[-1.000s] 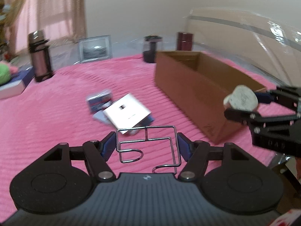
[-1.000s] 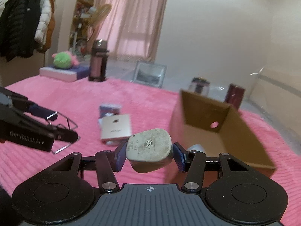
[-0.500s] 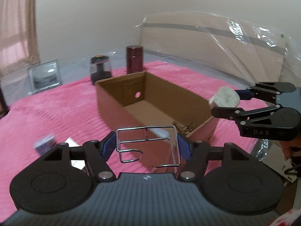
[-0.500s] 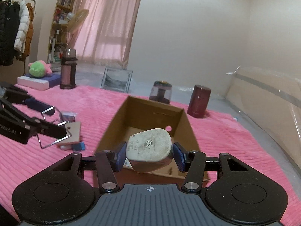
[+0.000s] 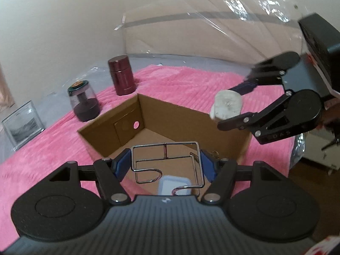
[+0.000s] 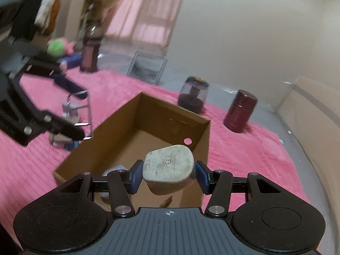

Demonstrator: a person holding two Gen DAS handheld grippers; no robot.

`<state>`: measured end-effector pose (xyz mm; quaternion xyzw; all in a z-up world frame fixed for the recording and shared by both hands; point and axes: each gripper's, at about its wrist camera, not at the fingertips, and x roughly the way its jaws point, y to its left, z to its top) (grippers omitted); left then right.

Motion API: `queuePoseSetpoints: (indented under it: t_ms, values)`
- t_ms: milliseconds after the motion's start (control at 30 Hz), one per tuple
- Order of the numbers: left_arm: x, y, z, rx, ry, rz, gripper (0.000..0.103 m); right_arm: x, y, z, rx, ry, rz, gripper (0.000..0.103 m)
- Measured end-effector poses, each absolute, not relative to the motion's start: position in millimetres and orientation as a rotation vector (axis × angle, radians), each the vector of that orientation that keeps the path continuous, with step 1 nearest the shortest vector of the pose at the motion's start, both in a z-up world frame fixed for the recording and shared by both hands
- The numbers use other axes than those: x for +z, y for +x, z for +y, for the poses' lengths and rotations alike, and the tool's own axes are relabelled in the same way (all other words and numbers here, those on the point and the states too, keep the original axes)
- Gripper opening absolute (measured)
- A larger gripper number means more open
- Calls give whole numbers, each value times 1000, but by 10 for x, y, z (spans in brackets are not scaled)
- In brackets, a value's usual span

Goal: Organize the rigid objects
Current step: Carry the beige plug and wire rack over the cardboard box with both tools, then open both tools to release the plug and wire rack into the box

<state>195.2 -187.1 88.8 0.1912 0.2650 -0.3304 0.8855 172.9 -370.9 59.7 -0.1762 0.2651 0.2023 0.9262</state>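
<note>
My left gripper (image 5: 165, 165) is shut on a bent chrome wire rack (image 5: 167, 163) and holds it above the near end of an open cardboard box (image 5: 127, 114). My right gripper (image 6: 167, 175) is shut on a dirty white fused plug (image 6: 169, 166) and holds it over the box's (image 6: 119, 123) near end. In the left wrist view the right gripper (image 5: 235, 106) with the plug (image 5: 226, 106) hangs over the box's right wall. A pale blue-rimmed item (image 5: 174, 186) and small metal clips (image 5: 213, 154) lie in the box.
A maroon canister (image 5: 122, 77), a dark glass jar (image 5: 84, 103) and a picture frame (image 5: 22, 125) stand beyond the box on the pink blanket (image 5: 53, 148). Small boxes (image 6: 65, 142) lie left of the carton. A flask (image 6: 90, 53) and green plush (image 6: 57, 47) sit far left.
Both grippers have moved in over the cardboard box, each keeping its object. The left gripper now looks down into the box; the right gripper has dropped lower over it.
</note>
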Motion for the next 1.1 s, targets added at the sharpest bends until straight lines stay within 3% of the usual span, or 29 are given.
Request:
queuePoseSetpoints:
  t_ms: [600,1100]
  values:
    - [286,3185,-2353,-741,715,722,64,-262,2894,-3421,654,-676,792,49]
    - [-170,3477,-2536,-775,847,841,65,-662,3240,-3260,773,-779,920,49]
